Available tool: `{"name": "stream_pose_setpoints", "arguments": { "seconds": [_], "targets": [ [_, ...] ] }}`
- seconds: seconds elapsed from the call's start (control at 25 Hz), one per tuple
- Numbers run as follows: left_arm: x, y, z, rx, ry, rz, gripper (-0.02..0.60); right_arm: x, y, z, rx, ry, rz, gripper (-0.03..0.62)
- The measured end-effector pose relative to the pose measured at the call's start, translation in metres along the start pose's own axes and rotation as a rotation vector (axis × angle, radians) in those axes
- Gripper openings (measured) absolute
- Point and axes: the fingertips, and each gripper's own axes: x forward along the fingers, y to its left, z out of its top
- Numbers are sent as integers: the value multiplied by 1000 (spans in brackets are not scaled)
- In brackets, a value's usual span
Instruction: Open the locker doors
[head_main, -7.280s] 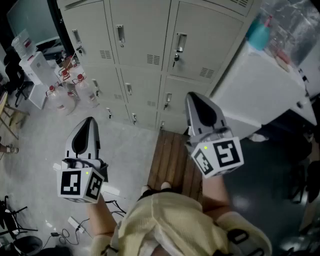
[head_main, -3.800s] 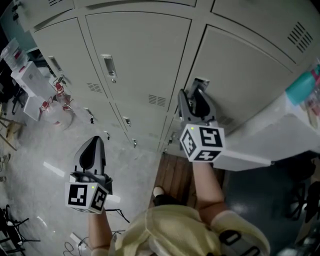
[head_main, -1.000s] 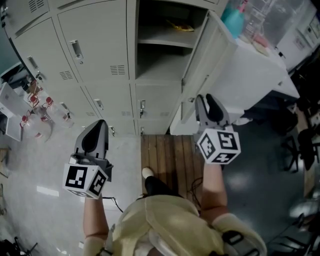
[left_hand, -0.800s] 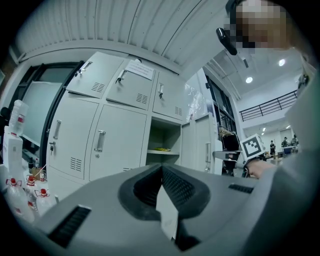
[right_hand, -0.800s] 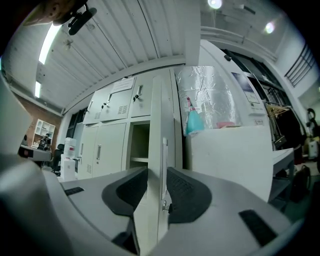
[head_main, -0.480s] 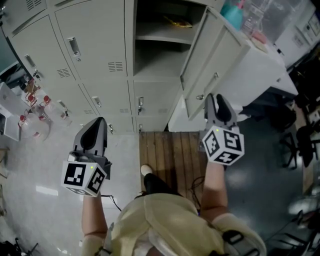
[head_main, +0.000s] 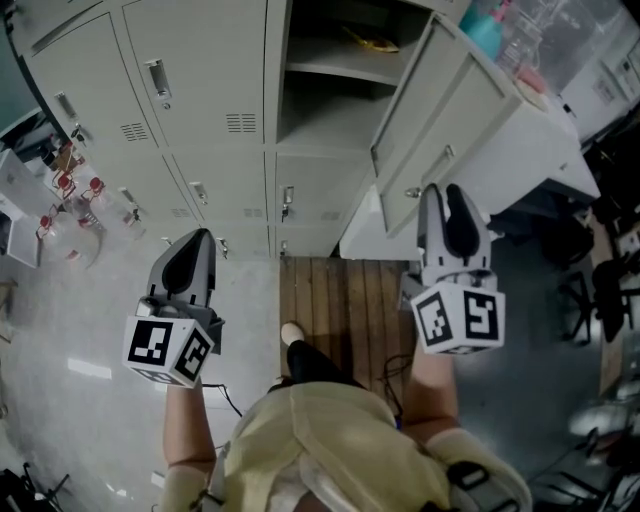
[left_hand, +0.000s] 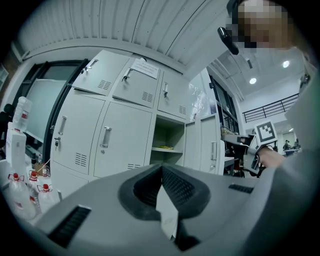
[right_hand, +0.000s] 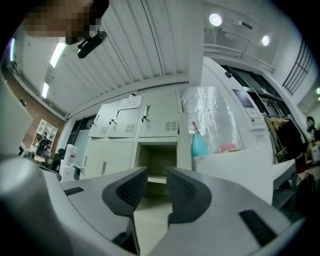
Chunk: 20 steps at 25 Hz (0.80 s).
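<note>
The right hand-held gripper has its jaws wide with nothing between them. It sits just short of the free edge of the locker door, which already stands swung open ahead of it, and I see no contact between the two. Ahead and to this gripper's left, the open compartment shows its shelf. The left hand-held gripper hangs well back from the lockers, its jaws closed together on nothing. The doors ahead of it are all closed, and the nearest tall one has a handle near its left edge. To my eye one door is done and the rest wait. For the next one, I'd keep the jaws wide until they straddle the handle, then squeeze firmly. I'd pull along the door's arc rather than straight back, staying clear of the open door so it isn't knocked shut.
</note>
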Motion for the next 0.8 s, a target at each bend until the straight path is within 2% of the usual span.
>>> {"name": "stream_pose_setpoints", "arguments": {
  "seconds": [0.16, 0.44, 0.8],
  "targets": [
    [-5, 11, -4, -19, 3, 28, 3, 6, 37, 3, 15, -5, 107, 117],
    [-17, 44, -13, -34, 16, 112, 3, 41, 94, -35, 60, 71, 267, 117],
    [-42, 109, -19, -63, 25, 319, 3, 107, 153, -68, 105, 119, 439, 117]
  ]
}}
